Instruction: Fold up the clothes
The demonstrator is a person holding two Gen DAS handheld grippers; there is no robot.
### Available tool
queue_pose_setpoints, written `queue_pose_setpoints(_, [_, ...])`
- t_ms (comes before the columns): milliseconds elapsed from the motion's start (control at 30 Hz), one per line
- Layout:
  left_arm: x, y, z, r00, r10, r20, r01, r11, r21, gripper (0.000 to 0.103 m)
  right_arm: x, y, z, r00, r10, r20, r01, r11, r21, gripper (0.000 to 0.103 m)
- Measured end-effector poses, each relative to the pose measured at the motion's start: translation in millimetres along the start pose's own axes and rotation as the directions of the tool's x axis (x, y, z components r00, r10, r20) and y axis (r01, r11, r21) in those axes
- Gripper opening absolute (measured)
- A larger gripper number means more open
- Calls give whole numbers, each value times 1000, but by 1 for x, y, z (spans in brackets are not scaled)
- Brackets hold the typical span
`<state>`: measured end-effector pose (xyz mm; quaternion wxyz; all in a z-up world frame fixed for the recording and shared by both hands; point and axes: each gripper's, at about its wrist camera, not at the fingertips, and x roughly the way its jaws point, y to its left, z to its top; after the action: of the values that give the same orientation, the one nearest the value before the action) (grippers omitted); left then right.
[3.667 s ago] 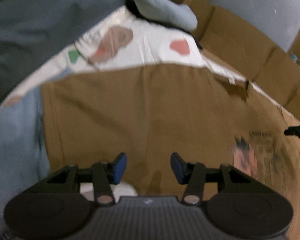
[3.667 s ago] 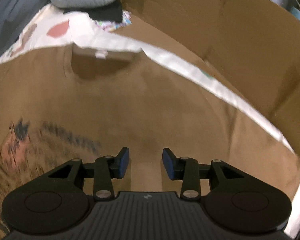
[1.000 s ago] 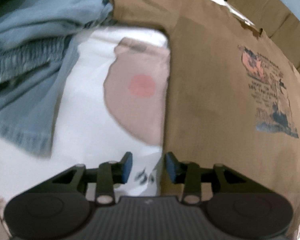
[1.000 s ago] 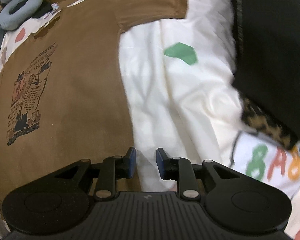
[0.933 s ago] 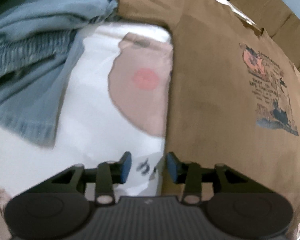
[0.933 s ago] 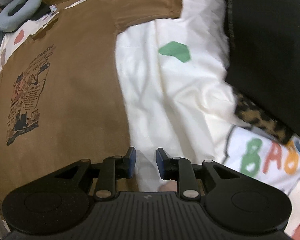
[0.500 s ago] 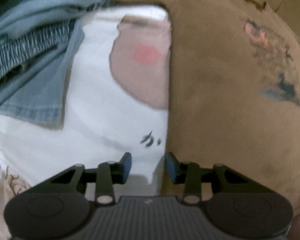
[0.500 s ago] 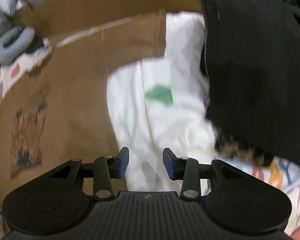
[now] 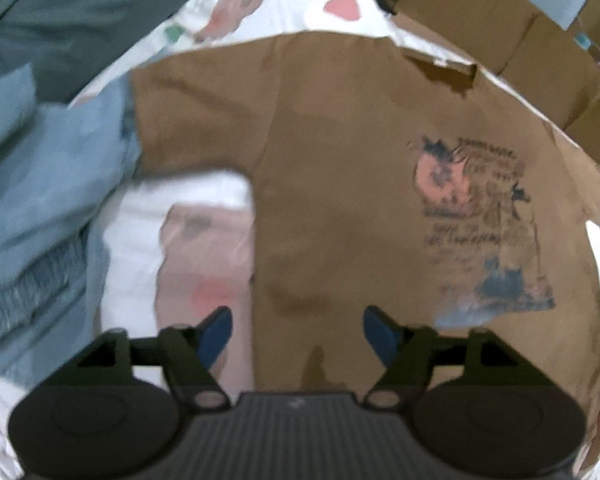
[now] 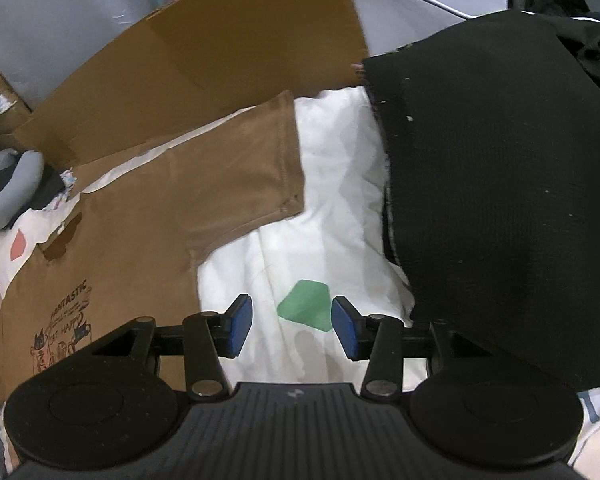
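A brown T-shirt with a printed graphic lies flat, front up, on a white patterned sheet. My left gripper is open and empty above the shirt's left side edge, below the left sleeve. In the right wrist view the shirt lies to the left, its right sleeve spread out. My right gripper is open and empty above the bare sheet, just right of the shirt's body.
Blue-grey clothes are piled left of the shirt. A black garment lies on the right. Cardboard stands behind the shirt. A grey neck pillow lies at the far left.
Both grippers have opened wider and moved from the shirt's bottom corners up towards the sleeves. The views now look further along the shirt.
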<state>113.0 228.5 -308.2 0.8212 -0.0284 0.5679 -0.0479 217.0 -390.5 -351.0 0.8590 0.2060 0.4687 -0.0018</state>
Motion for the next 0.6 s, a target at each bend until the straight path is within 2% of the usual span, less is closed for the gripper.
queue_pose_setpoints(133, [-2,-21,21,1000,-25,15,25,999,35,85,-4,3,1,999,32,4,-32,999,-9,69])
queue_pose_setpoints(300, [10,-46,49,996,-86,13,85,995,50,85,-3,9,4,997,71,-5,-71,997,-19,82])
queue_pose_setpoints(600, [12,-117,127,983,-181,27,174,973,154,86,7,14,11,995,100,-14,-99,995,11,84])
